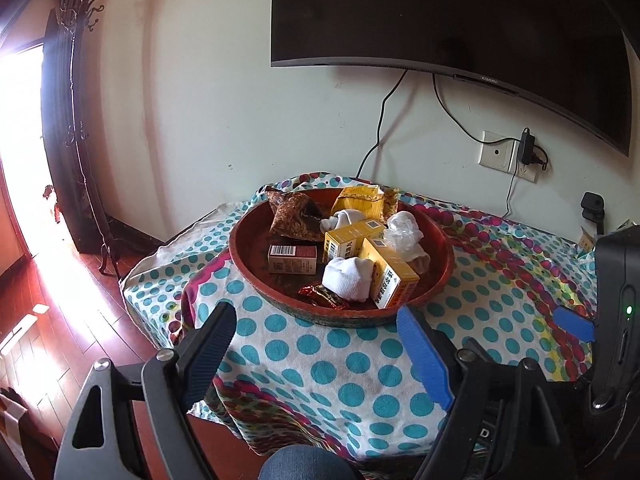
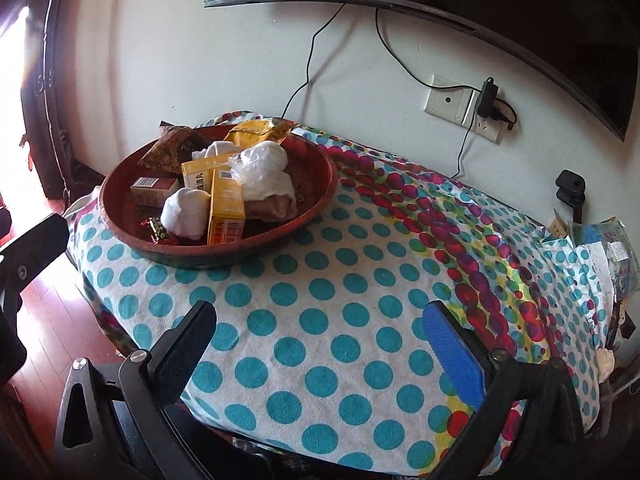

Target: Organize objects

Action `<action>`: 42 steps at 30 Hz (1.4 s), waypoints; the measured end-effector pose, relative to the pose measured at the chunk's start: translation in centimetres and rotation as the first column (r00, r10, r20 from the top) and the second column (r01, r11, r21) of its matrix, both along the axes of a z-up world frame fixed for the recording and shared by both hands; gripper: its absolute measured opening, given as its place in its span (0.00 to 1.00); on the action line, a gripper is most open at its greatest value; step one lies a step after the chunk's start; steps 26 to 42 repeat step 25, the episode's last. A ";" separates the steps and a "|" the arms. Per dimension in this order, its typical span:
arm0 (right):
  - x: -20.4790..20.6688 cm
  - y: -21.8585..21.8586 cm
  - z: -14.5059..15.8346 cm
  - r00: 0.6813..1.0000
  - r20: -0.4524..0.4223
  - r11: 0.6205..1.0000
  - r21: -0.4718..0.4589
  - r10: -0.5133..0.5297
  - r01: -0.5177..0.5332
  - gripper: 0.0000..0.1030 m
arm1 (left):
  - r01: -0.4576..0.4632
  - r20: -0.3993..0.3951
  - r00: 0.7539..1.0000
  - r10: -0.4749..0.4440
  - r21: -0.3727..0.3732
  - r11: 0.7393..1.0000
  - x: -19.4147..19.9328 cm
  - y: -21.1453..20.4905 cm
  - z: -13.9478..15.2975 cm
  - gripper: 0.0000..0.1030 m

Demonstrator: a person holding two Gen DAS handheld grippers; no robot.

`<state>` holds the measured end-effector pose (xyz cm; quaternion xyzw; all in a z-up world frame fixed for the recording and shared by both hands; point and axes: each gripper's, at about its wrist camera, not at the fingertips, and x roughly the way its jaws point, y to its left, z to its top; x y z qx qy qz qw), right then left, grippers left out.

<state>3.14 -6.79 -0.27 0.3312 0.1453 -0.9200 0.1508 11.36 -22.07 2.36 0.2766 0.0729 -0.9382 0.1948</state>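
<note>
the red bowl sits on the dotted cloth toward the wall, holding yellow boxes, rolled white socks and snack packets; the left gripper hangs spread and empty before it; the right gripper likewise spread, empty, over bare cloth.

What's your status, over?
Left tongs open, empty. Right tongs open, empty. Tray full: boxes, socks, packets. Cloth before the tongs bare, nothing in the way.
</note>
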 end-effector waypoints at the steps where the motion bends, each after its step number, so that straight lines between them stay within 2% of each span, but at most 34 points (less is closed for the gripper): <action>1: 0.3 -0.3 0.1 1.000 -0.005 1.000 0.002 0.006 -0.006 1.00 | -0.006 0.003 1.000 0.006 0.002 1.000 0.0 0.0 0.0 0.82; 8: 1.2 -1.2 0.7 0.999 -0.033 0.999 -0.006 0.042 -0.042 0.99 | -0.053 0.032 0.998 0.053 0.005 0.999 -0.3 0.0 -0.6 0.82; 10: 1.3 -1.4 0.7 0.998 -0.041 0.999 -0.004 0.043 -0.043 0.99 | -0.064 0.043 0.997 0.065 -0.024 0.998 -0.6 0.3 -0.8 0.82; 15: 1.2 -1.8 0.4 0.998 -0.035 0.999 0.000 0.051 -0.051 0.99 | -0.032 0.030 0.999 0.032 -0.015 0.999 -0.6 0.6 -1.1 0.82; 20: 1.1 -1.8 0.0 0.999 -0.021 0.999 -0.007 0.045 -0.045 0.99 | -0.034 0.013 0.999 0.035 -0.042 0.999 -0.6 0.8 -1.2 0.82; 25: 1.3 -1.7 0.1 0.999 -0.024 0.999 -0.006 0.048 -0.048 0.99 | -0.018 0.001 1.000 0.018 -0.013 1.000 -0.4 0.6 -1.2 0.83; 42: 1.3 -1.7 0.1 0.999 -0.024 0.999 -0.006 0.048 -0.048 0.99 | -0.018 0.001 1.000 0.018 -0.013 1.000 -0.4 0.6 -1.2 0.83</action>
